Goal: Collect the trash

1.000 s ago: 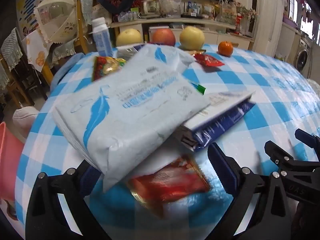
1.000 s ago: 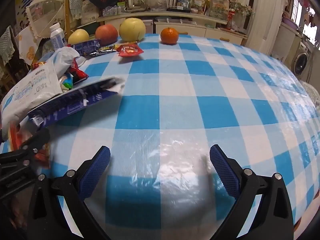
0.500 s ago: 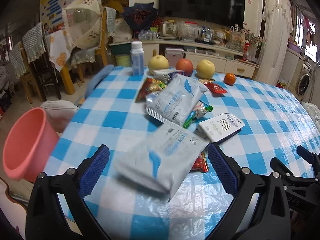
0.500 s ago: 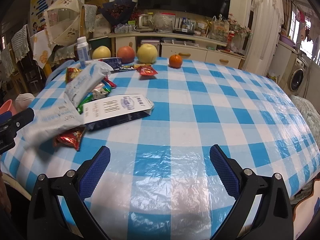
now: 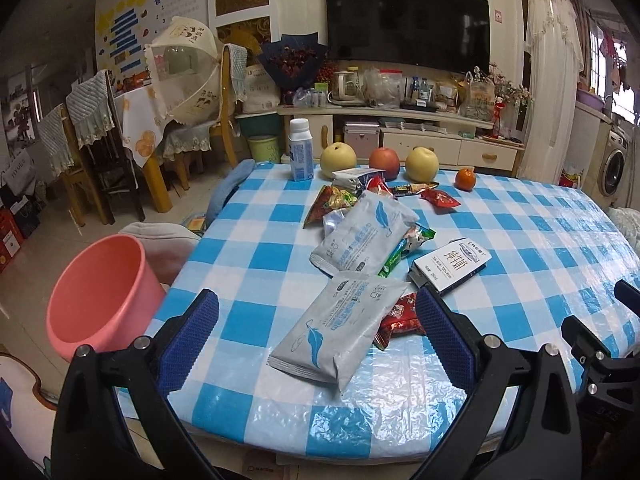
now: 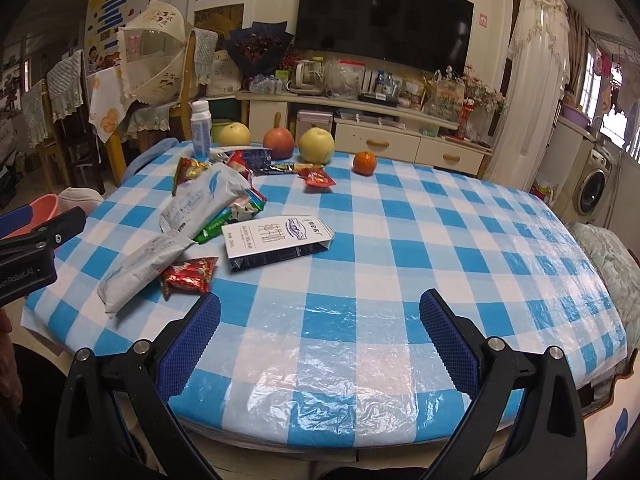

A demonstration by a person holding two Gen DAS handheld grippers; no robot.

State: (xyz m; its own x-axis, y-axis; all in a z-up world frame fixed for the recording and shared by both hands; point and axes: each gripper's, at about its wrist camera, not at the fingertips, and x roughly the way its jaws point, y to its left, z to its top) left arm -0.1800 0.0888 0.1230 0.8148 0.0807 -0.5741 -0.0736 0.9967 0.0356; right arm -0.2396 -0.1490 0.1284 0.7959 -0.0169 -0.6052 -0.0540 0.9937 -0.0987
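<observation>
**Trash spread on checked table, both claws empty**

Table: blue/white check cloth under clear plastic, glare nr front edge. Right half bare; trash bunched twd left + back edge.

Left gripper: jaws wide apart, nothing btwn, hovering over front-left edge. Right gripper: jaws wide apart, empty, over front edge, bare cloth below.

Trash, front to back:
- grey pack w/ blue feather print, nr front-left edge, flat, lying partly on red wrapper.
- carton white/navy, flattened, just right of the pack, twd table centre.
- 2nd grey pack behind, overlapping green wrapper + other small wrappers.
- snack bag, red sachet, foil bits nr back edge.

Back edge, not trash: bottle at back-left corner, upright; 2 pears w/ apple btwn; orange to the right, apart.

Pink bin: off table, beside left edge, lower than the top, mouth open, looks empty inside as far as visible.

Room: TV on back wall, cluttered sideboard below; chairs w/ lace covers + mesh food cover far left; washer far right; white curtain next to it.
</observation>
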